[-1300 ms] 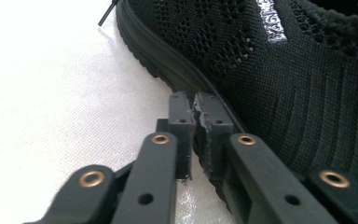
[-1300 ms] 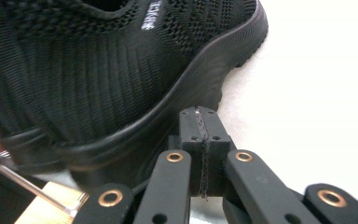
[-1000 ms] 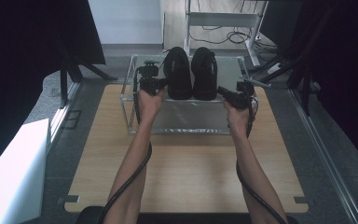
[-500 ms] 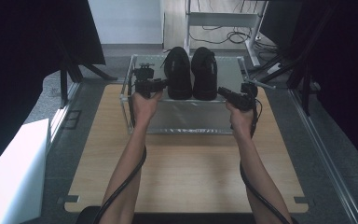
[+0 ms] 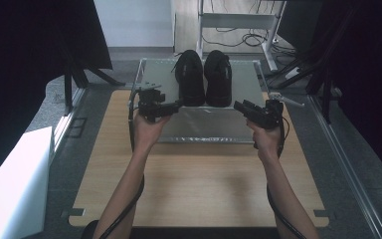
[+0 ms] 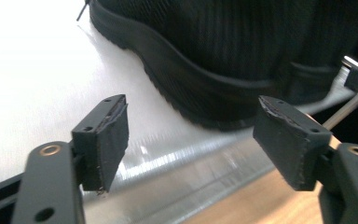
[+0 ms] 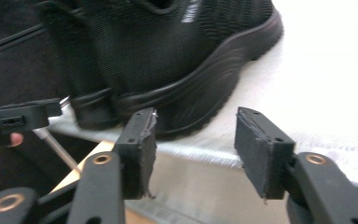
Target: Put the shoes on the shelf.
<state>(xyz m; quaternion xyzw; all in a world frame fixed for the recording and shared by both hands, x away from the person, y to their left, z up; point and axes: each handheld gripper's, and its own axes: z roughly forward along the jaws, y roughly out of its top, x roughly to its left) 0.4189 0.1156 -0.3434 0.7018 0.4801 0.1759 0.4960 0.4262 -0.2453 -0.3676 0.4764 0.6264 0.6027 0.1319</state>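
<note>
- I had the left gripper (image 5: 175, 106) at about 10 o'clock from the counter's middle, its jaws spread and holding nothing.
- In the left gripper view that gripper (image 6: 191, 135) faced the heel of the left shoe (image 6: 242, 60), close but not touching.
- My right gripper (image 5: 239, 106) sat at about 2 o'clock, also released, jaws apart with nothing between them.
- In the right gripper view it (image 7: 193, 140) pointed at the heel of the right shoe (image 7: 168, 51), just short of the sole.
- The two black shoes, left shoe (image 5: 189, 77) and right shoe (image 5: 218, 77), stood side by side at 12 o'clock on a metal tray (image 5: 209, 132), toes toward the far edge, heels toward me.
- The tray rested on the far half of the wooden counter (image 5: 199, 189).
- Both hands were well apart, one at each side of the pair.
</note>
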